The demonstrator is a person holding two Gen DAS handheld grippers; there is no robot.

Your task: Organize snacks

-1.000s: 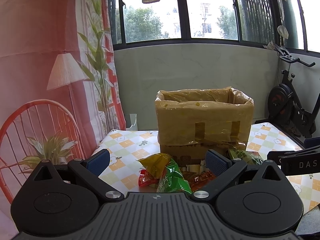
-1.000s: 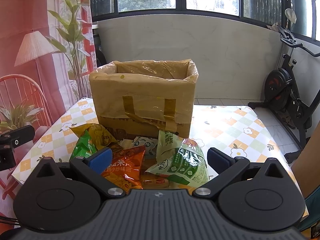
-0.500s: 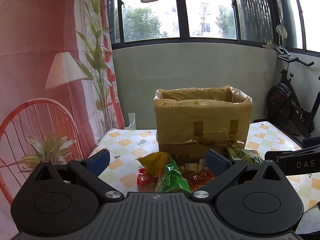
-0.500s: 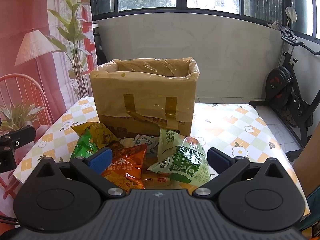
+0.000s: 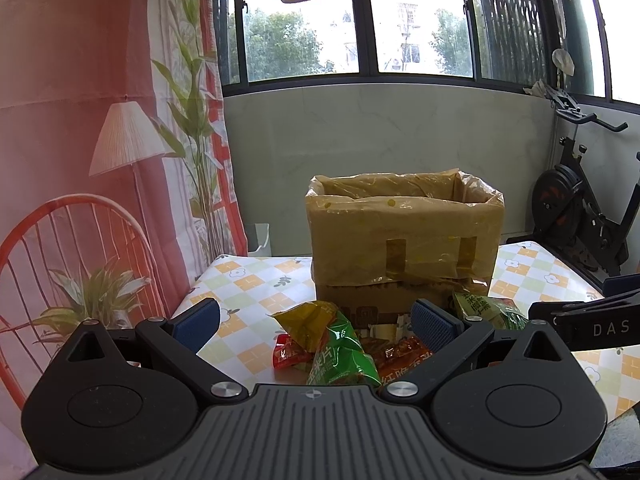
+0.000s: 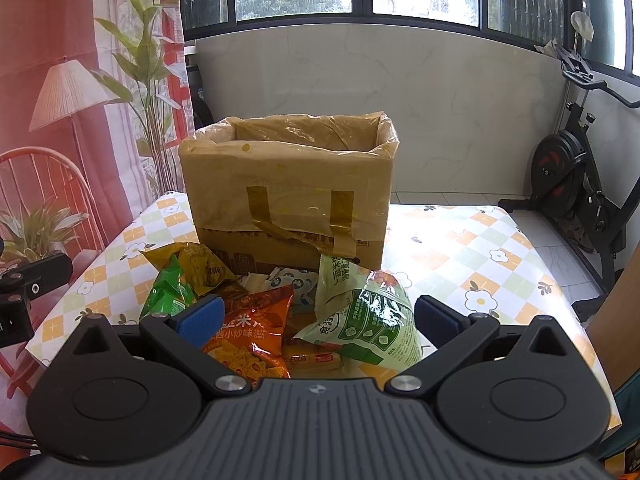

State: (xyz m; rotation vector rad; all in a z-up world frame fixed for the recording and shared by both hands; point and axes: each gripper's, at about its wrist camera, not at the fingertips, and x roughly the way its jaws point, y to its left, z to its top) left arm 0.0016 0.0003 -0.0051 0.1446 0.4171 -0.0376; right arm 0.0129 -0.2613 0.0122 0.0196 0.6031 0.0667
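Both tools, left (image 5: 316, 320) and right (image 6: 318, 316), spread wide and empty over snack packets (image 6: 256, 320) heaped mid-frame before a lined box (image 6: 288, 196) on the surface (image 6: 480, 256).

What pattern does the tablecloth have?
Orange, green and white checks with small flowers on the tablecloth; clearest in the right wrist view.

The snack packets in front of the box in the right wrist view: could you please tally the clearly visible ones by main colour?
Green packets: 2
Yellow packets: 1
Orange packets: 1
White packets: 1
Total: 5; smaller items beneath the pile are too hidden to count.
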